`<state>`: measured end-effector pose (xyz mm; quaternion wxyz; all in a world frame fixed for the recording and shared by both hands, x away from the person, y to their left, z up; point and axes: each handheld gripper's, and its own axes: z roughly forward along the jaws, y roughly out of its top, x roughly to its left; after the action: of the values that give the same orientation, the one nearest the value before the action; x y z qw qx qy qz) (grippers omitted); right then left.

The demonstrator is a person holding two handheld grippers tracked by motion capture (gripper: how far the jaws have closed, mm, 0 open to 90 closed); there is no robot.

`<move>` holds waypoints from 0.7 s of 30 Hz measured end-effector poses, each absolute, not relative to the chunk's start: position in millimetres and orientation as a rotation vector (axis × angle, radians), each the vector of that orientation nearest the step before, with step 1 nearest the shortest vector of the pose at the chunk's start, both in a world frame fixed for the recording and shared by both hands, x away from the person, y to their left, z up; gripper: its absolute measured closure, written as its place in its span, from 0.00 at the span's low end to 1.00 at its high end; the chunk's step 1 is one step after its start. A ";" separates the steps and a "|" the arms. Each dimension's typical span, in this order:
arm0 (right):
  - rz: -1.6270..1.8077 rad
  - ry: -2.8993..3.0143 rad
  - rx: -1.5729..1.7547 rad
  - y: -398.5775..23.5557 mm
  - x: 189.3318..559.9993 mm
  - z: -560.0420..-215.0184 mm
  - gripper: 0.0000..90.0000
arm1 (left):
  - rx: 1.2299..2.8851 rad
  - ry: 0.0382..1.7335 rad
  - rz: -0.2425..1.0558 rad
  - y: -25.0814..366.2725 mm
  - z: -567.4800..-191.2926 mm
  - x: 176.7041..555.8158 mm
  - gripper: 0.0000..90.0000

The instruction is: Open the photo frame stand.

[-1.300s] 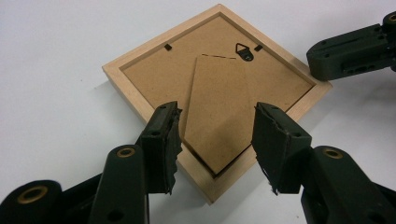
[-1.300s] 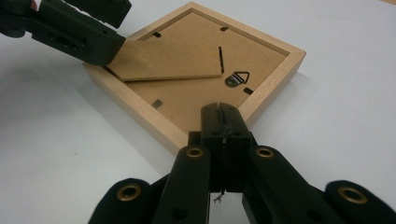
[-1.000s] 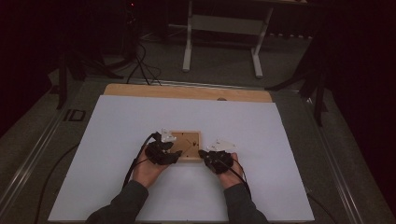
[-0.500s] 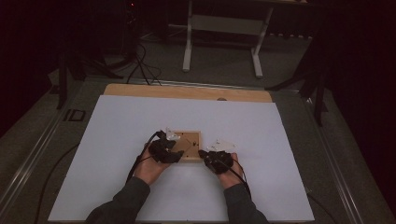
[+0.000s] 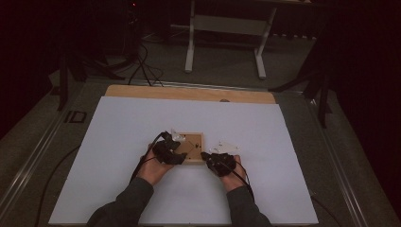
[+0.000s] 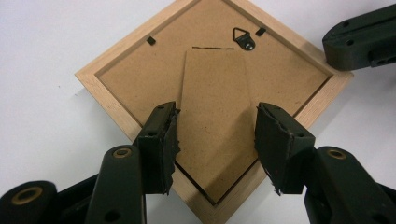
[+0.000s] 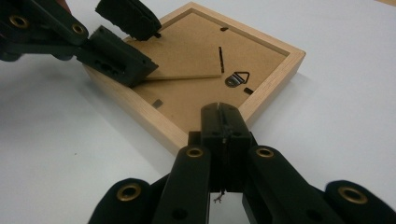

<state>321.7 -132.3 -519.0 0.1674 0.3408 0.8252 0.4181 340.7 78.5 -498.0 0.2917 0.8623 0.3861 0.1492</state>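
On the table [image 5: 118,142], the left gripper [image 6: 215,135] is straddling the frame's stand flap [image 6: 212,116] with jaws parted, while the closed, empty right gripper [image 7: 223,122] is pressing the picture frame [image 7: 275,74].

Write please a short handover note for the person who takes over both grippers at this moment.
Left gripper: jaws open on either side of the fold-out stand; whether the pads touch its edges is unclear.
Right gripper: shut, holding nothing, its tips at the frame's near edge.
Picture frame: lies face down on the white table, between the two hands. Its stand is lifted slightly off the backing board. The hanger ring is flat.
Done: frame turned back side up.
Left: probably to open the stand fully and set the frame upright.
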 end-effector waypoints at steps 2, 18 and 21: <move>1.190 2.348 0.969 -132.3 321.7 -519.0 1.00 | 2.298 1.037 0.395 77.7 -498.5 341.0 0.55; 1.192 2.349 0.970 -132.2 321.3 -519.1 1.00 | 2.282 1.056 0.363 79.0 -488.6 344.0 0.57; 1.193 2.348 0.971 -132.1 321.2 -519.1 1.00 | 2.284 1.067 0.347 79.4 -489.4 345.1 0.56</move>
<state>321.2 -132.1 -519.1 0.1665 0.3410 0.8248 0.4192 345.1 79.4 -489.4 0.2941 0.8579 0.4007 0.1305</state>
